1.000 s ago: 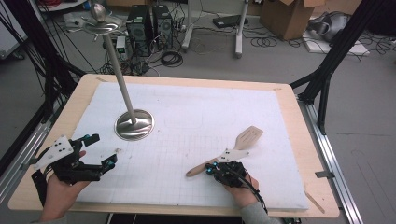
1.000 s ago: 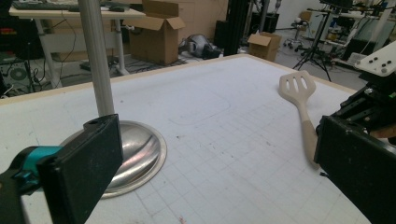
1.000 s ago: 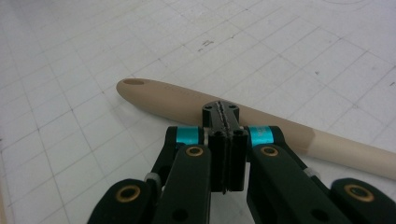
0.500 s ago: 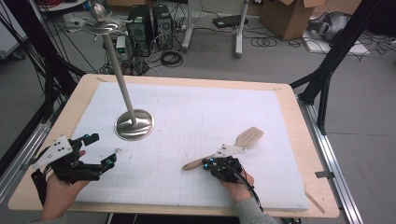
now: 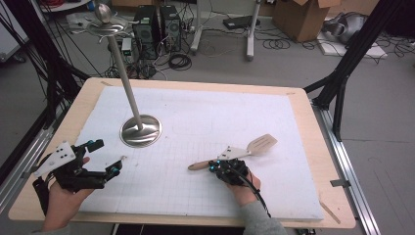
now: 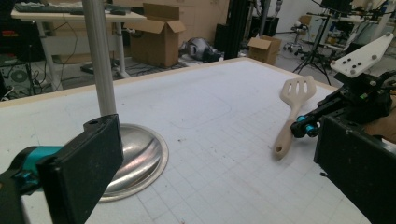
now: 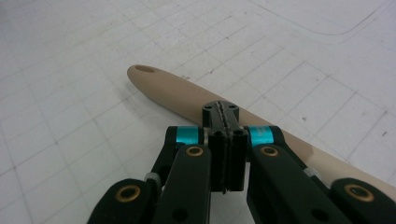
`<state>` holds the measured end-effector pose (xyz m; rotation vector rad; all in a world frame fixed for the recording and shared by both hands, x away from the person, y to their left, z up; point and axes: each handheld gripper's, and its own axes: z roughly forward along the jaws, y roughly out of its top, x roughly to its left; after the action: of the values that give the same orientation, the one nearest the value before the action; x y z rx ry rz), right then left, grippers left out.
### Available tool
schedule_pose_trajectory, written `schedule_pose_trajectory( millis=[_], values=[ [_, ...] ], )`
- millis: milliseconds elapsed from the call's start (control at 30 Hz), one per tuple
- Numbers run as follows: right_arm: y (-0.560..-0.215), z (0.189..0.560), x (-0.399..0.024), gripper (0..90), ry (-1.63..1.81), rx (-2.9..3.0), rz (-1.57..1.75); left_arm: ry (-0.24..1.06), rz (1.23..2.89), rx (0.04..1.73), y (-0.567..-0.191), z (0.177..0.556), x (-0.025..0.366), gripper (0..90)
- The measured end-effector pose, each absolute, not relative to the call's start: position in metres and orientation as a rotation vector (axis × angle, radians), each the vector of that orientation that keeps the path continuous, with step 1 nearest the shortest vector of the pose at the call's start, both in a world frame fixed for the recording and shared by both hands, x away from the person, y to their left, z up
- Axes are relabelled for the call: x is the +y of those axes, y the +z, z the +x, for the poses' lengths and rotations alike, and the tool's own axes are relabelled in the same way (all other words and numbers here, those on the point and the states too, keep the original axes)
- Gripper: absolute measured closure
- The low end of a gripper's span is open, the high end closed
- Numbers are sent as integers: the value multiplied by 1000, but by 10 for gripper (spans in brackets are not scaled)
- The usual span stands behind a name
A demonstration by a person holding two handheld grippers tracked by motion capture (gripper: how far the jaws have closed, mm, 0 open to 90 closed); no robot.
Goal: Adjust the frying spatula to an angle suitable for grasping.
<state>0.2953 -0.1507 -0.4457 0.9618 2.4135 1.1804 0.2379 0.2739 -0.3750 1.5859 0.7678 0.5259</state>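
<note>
A pale wooden spatula lies on the white gridded mat, its slotted head to the right and its handle pointing left. My right gripper is shut, jaws pressed flat together with nothing between them. In the right gripper view its tips sit right over the middle of the spatula handle; whether they touch it I cannot tell. My left gripper rests open near the mat's front left corner. In the left gripper view it faces the spatula and the right gripper.
A metal stand with a round base and a tall leaning pole stands on the mat's left half, close ahead of the left gripper. The wooden table edge frames the mat. Boxes and cables lie on the floor beyond.
The right gripper has shifted a little leftward and away from the front edge. The spatula's handle end has swung farther from that edge, so the spatula lies flatter across the mat. The left gripper stayed put.
</note>
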Motion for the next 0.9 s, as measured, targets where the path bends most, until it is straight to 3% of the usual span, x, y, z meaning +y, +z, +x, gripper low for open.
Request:
schedule_pose_trajectory(
  millis=[700, 900],
  values=[
    [-447, 312, -141, 900, 1177, 2371, 992, 509, 1593, 756, -377, 239, 273, 19],
    [-433, 316, -164, 900, 1225, 2286, 1056, 507, 1588, 766, -378, 240, 274, 19]
  ],
)
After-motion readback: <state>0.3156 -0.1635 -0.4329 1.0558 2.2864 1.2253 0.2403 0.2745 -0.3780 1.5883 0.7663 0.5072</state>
